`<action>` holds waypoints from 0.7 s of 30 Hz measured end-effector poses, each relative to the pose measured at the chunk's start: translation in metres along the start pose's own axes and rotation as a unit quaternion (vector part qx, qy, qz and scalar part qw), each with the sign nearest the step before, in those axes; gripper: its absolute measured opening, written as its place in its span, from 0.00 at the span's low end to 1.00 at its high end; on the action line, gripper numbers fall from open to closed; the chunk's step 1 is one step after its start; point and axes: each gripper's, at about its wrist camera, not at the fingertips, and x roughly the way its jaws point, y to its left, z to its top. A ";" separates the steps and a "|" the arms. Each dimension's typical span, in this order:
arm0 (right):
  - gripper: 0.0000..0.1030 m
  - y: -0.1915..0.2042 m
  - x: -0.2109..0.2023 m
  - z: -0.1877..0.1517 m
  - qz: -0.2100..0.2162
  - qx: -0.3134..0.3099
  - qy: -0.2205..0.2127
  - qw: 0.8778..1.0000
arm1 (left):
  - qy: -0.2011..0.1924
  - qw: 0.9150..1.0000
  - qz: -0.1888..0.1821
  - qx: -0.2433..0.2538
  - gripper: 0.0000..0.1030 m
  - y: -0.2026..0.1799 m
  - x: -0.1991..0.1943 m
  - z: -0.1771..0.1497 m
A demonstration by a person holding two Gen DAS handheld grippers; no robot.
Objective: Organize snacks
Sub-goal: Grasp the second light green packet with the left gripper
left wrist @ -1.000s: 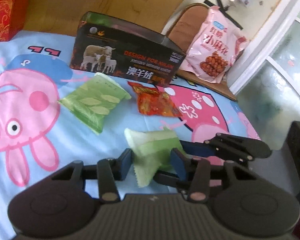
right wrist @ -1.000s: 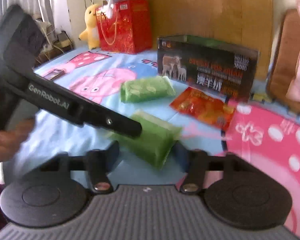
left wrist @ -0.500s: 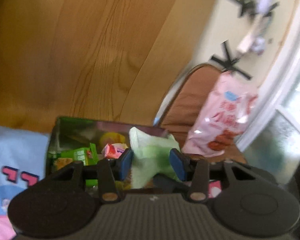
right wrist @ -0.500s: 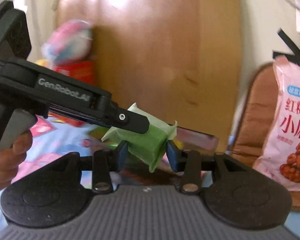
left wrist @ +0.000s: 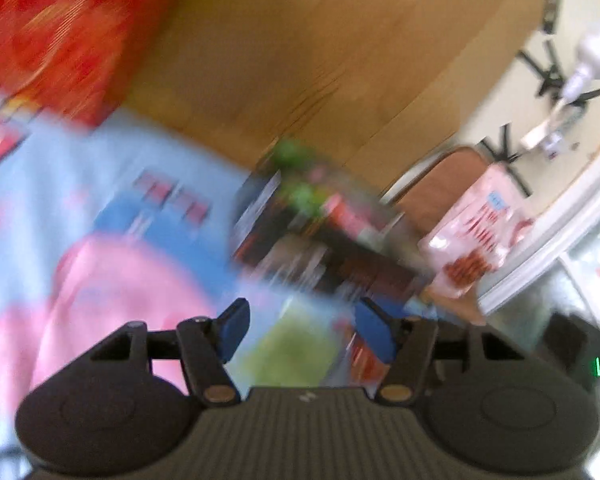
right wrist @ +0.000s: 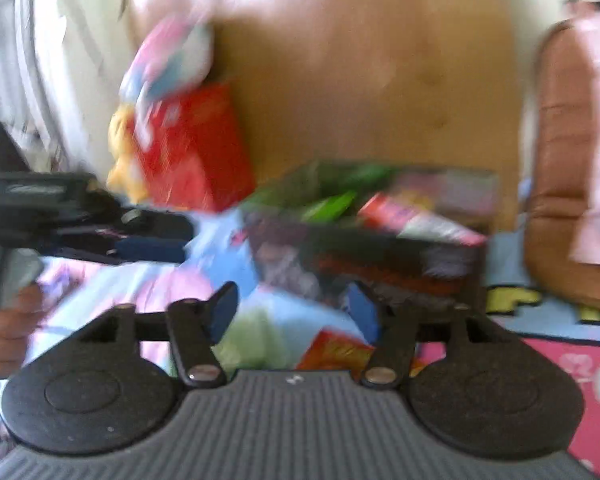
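Observation:
Both views are smeared by motion. The dark snack box [right wrist: 364, 240] stands open on the bed, with a green packet [right wrist: 332, 204] and a red packet [right wrist: 412, 216] inside. My right gripper [right wrist: 292, 312] hangs in front of it, jaws opening, nothing between them. My left gripper [left wrist: 302, 328] is also opening and empty, a little back from the box [left wrist: 320, 240]; in the right wrist view the left gripper [right wrist: 172, 236] shows at the left, held by a hand [right wrist: 4, 320]. A green packet [left wrist: 288, 352] and an orange packet [right wrist: 332, 350] lie on the sheet below the fingers.
A red gift bag [right wrist: 192, 148] with a plush toy [right wrist: 168, 56] on top stands left of the box by the wooden headboard [left wrist: 320, 60]. A pink snack bag [left wrist: 476, 232] leans on a brown cushion [right wrist: 560, 160] to the right. The cartoon bedsheet [left wrist: 100, 280] spreads to the left.
Half a second ago both grippers held a green packet above the box. Now both jaws have spread and are empty, and both grippers have drawn back from the box.

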 end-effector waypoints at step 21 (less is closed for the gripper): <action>0.58 0.086 -0.077 -0.079 -0.002 -0.027 0.039 0.999 | 0.095 0.993 -0.019 0.069 0.42 -0.003 -0.033 -0.076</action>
